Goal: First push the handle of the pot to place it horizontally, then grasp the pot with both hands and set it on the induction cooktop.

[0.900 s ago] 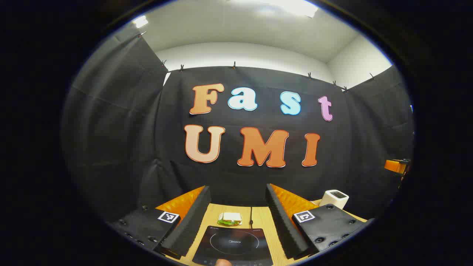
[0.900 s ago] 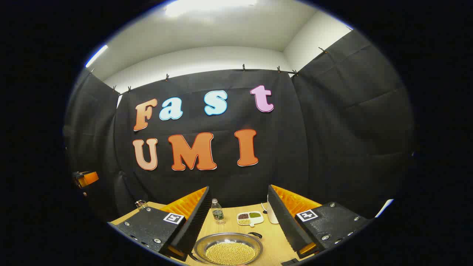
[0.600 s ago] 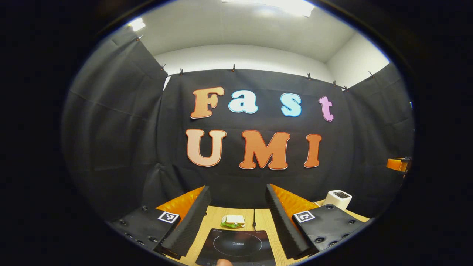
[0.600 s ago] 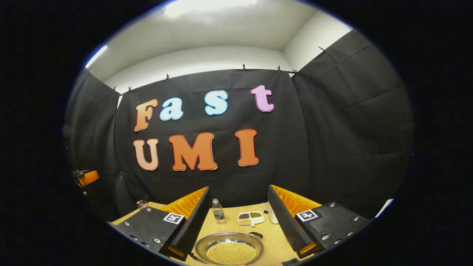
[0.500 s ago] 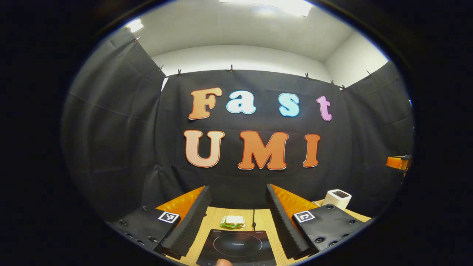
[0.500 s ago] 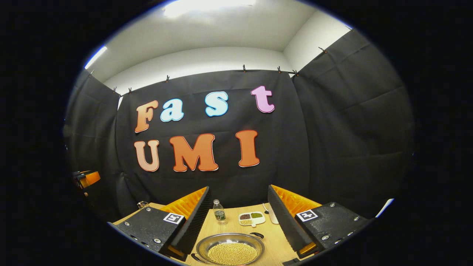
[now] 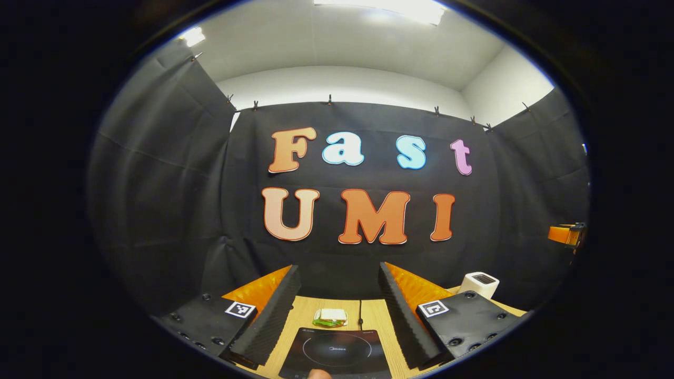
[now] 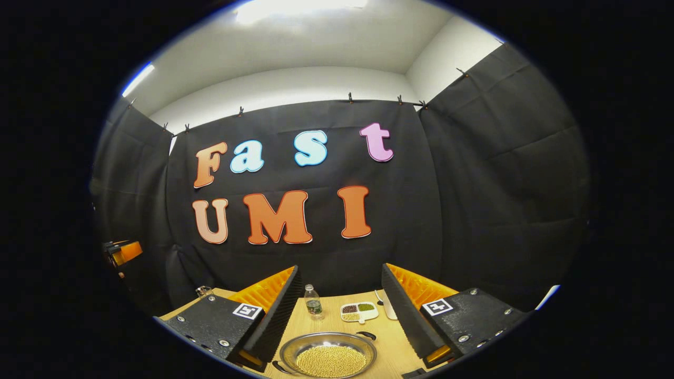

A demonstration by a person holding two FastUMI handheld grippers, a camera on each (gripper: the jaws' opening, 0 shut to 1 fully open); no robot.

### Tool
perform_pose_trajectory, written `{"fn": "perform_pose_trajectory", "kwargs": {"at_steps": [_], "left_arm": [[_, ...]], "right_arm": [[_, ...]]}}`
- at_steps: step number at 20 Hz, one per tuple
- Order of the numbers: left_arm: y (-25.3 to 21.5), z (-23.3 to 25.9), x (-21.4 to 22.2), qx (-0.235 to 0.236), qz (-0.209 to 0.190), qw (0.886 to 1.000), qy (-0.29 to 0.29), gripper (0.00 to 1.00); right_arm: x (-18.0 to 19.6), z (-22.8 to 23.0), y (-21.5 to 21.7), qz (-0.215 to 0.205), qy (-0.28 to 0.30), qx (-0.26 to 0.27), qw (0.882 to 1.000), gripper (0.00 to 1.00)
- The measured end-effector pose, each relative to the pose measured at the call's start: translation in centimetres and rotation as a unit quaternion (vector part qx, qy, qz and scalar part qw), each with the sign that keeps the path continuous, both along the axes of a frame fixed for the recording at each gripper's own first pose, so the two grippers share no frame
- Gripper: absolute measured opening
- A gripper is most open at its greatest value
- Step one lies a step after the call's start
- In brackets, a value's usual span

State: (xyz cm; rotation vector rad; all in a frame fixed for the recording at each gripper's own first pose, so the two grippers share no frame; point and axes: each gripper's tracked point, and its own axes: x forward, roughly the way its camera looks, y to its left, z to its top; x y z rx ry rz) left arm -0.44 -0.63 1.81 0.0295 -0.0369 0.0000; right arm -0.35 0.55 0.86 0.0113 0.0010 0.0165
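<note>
Pot (image 8: 329, 359) of yellow grains sits on table (image 8: 384, 342) below your right gripper (image 8: 339, 310), fingers spread, gripping nothing. Left gripper (image 7: 337, 310) likewise wide over cooktop (image 7: 337, 352); pot handle (image 8: 364, 334) possibly level.

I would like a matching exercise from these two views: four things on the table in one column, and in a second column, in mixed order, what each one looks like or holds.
Things:
1. pot
2. induction cooktop
3. divided dish
4. bottle

Descriptions:
A. flat black surface with a thin ring drawn on it
B. clear, upright, with a dark band around it
C. round metal, filled with small yellow grains
D. white, with separate portions of dark red, green and pale grains

Pairs: 1-C, 2-A, 3-D, 4-B
</note>
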Motion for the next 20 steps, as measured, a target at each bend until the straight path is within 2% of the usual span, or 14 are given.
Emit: {"fn": "perform_pose_trajectory", "kwargs": {"at_steps": [2,3,4,9,11,12,15,16,17,18,19,20], "left_arm": [[-0.2,-0.1,-0.1,0.0,-0.002,1.0,0.001,0.97],[-0.2,-0.1,-0.1,-0.001,-0.003,1.0,0.002,0.97],[-0.2,-0.1,-0.1,-0.001,-0.004,1.0,0.002,0.97],[0.1,-0.3,-0.2,-0.003,0.001,1.0,0.006,0.96],[0.2,-0.3,-0.1,-0.005,0.003,1.0,0.006,0.96],[0.4,-0.4,-0.1,-0.006,0.005,1.0,0.007,0.96],[0.6,-0.6,-0.1,-0.007,0.007,1.0,0.01,0.96],[0.8,-0.7,0.0,-0.01,0.008,1.0,0.012,0.97],[0.8,-0.8,-0.1,-0.012,0.007,1.0,0.013,0.97],[0.9,-0.9,-0.1,-0.013,0.007,1.0,0.014,0.97],[1.1,-0.9,-0.2,-0.014,0.009,1.0,0.015,0.97],[1.1,-1.0,-0.2,-0.016,0.009,1.0,0.016,0.97]], "right_arm": [[0.1,0.1,-0.3,-0.004,-0.001,0.004,1.0,0.95],[0.2,0.1,-0.4,-0.005,-0.002,0.006,1.0,1.0],[0.1,0.2,-0.6,-0.009,-0.004,0.01,1.0,0.95],[0.2,0.2,-1.3,-0.021,-0.012,0.031,0.999,0.9],[0.5,-0.2,-1.5,-0.022,-0.01,0.027,0.999,0.82],[0.5,-0.4,-1.6,-0.022,-0.009,0.024,0.999,0.74],[0.6,-1.0,-1.1,-0.012,-0.003,0.023,1.0,0.6],[0.6,-1.3,-0.8,-0.007,-0.001,0.02,1.0,0.5],[0.6,-1.7,-0.8,-0.003,0.002,0.016,1.0,0.56],[0.6,-2.0,-0.7,-0.001,0.004,0.01,1.0,0.46],[0.5,-2.3,-0.6,0.0,0.006,0.004,1.0,0.42],[0.5,-2.5,-0.5,0.001,0.008,-0.003,1.0,0.34]]}}
